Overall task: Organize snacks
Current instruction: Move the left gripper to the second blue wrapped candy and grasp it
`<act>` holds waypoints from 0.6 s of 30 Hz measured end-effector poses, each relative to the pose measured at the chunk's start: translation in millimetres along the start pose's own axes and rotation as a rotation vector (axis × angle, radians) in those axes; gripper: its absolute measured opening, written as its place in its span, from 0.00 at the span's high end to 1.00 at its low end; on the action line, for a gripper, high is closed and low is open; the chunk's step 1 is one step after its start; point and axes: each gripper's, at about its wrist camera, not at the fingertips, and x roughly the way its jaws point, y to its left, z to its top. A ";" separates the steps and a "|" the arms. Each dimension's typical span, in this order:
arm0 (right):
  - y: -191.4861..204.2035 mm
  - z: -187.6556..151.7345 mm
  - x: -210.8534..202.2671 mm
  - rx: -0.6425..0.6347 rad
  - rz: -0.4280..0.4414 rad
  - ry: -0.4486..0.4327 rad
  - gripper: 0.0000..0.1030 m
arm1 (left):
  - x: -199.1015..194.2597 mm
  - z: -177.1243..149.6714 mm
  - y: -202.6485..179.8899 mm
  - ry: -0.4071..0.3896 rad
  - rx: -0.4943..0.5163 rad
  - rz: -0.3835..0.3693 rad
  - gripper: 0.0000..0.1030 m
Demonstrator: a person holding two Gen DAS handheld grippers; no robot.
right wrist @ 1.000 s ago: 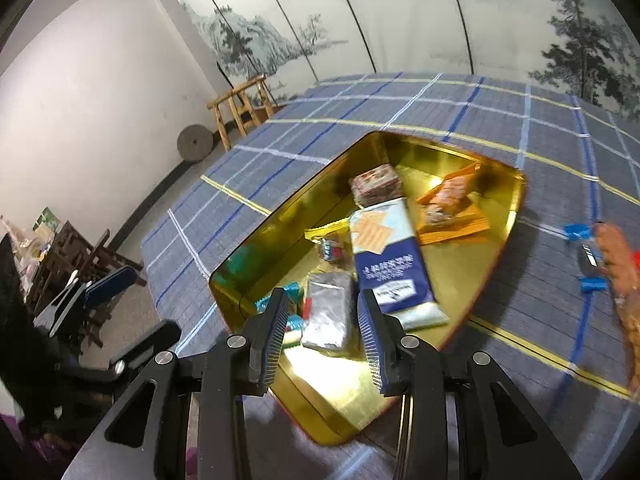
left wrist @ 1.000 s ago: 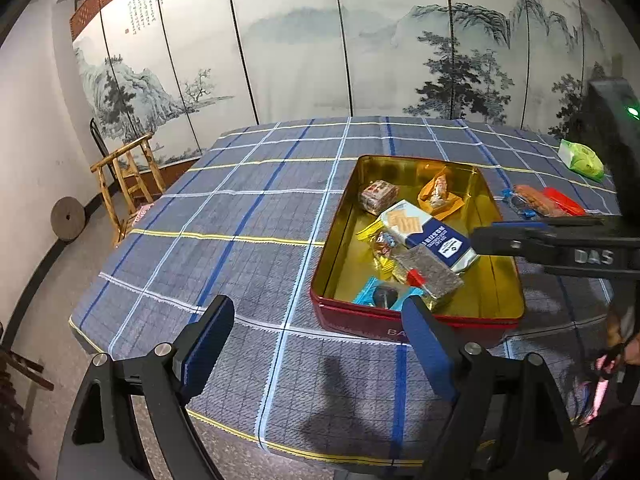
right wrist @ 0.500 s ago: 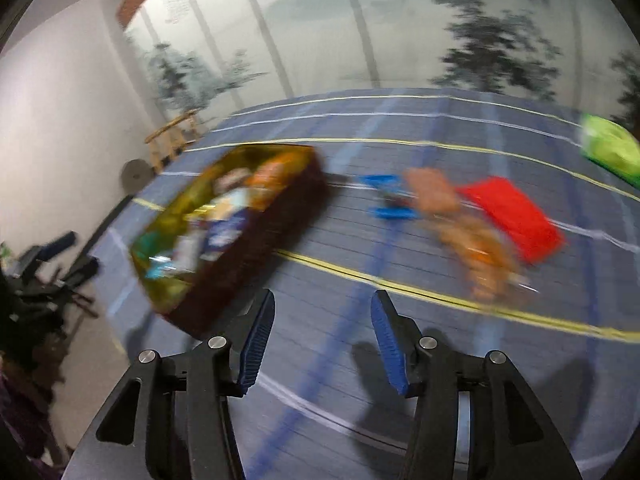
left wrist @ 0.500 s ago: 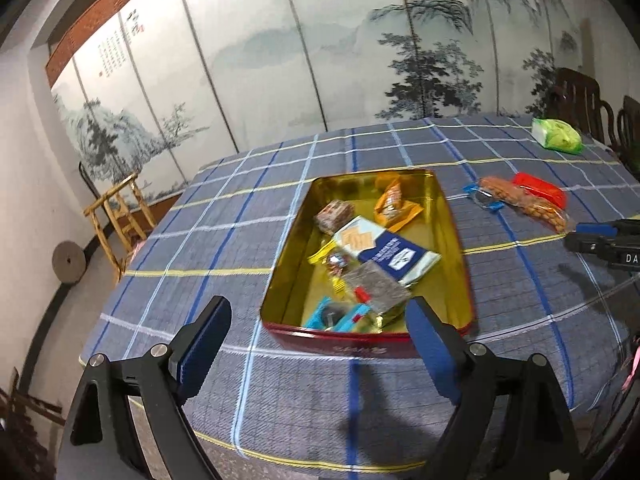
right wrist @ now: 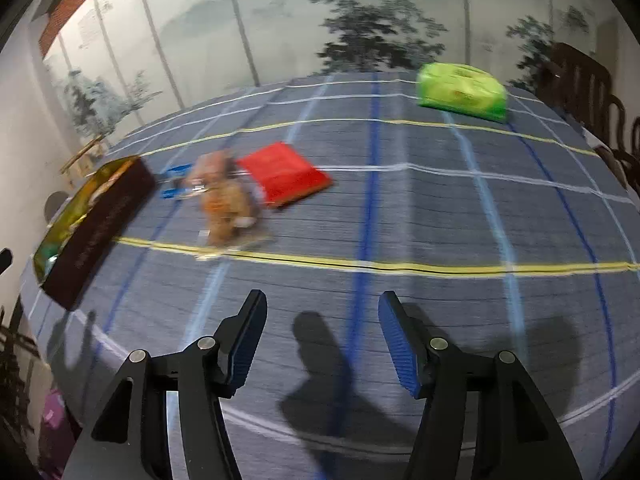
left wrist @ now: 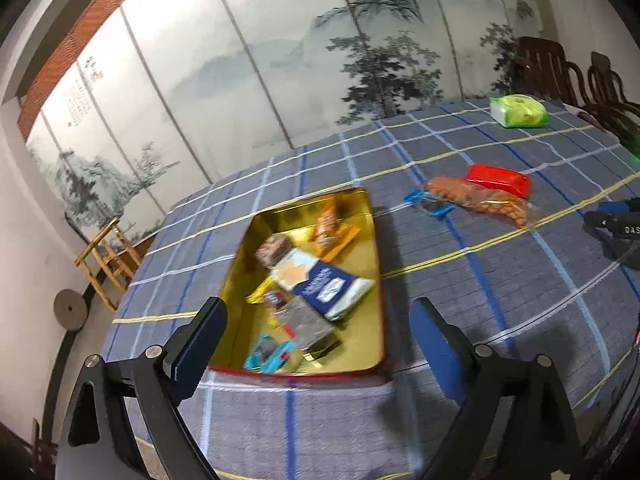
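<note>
A gold tin (left wrist: 362, 216) with red outer walls holds several wrapped snacks. My left gripper (left wrist: 318, 320) hovers over its near end, jaws wide and still opening, pressing on nothing. To the tin's right on the checked cloth lie a blue candy (left wrist: 430, 204), a clear bag of brown snacks (left wrist: 480, 200), a red packet (left wrist: 498, 178) and, far back, a green packet (left wrist: 518, 110). My right gripper (right wrist: 324, 332) is over bare cloth, jaws opening, nothing between them. Ahead of it are the bag (right wrist: 224, 204), red packet (right wrist: 284, 178), green packet (right wrist: 460, 90) and, at left, the tin (right wrist: 96, 216).
Dark wooden chairs (left wrist: 560, 72) stand behind the table's far right corner. A small wooden stool (left wrist: 108, 256) is on the floor at the left. A painted screen (left wrist: 280, 60) backs the table. The table's front edge runs just under both grippers.
My right gripper has left the tin, swung right over bare cloth and opened its jaws. The left view has shifted and rolled, so the tin now sits lower and more to the left.
</note>
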 end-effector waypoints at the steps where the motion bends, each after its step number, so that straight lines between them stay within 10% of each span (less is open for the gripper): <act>1: -5.5 -0.7 0.4 0.005 -0.008 0.000 0.42 | 1.6 2.5 -3.8 0.006 0.001 -0.018 0.12; 10: -35.1 5.5 1.6 0.013 -0.031 -0.020 0.38 | 38.5 51.9 -43.2 0.121 -0.046 -0.309 0.12; 18: -31.2 3.9 0.9 -0.016 0.022 -0.050 0.33 | 112.7 97.5 -62.2 0.274 -0.148 -0.356 0.30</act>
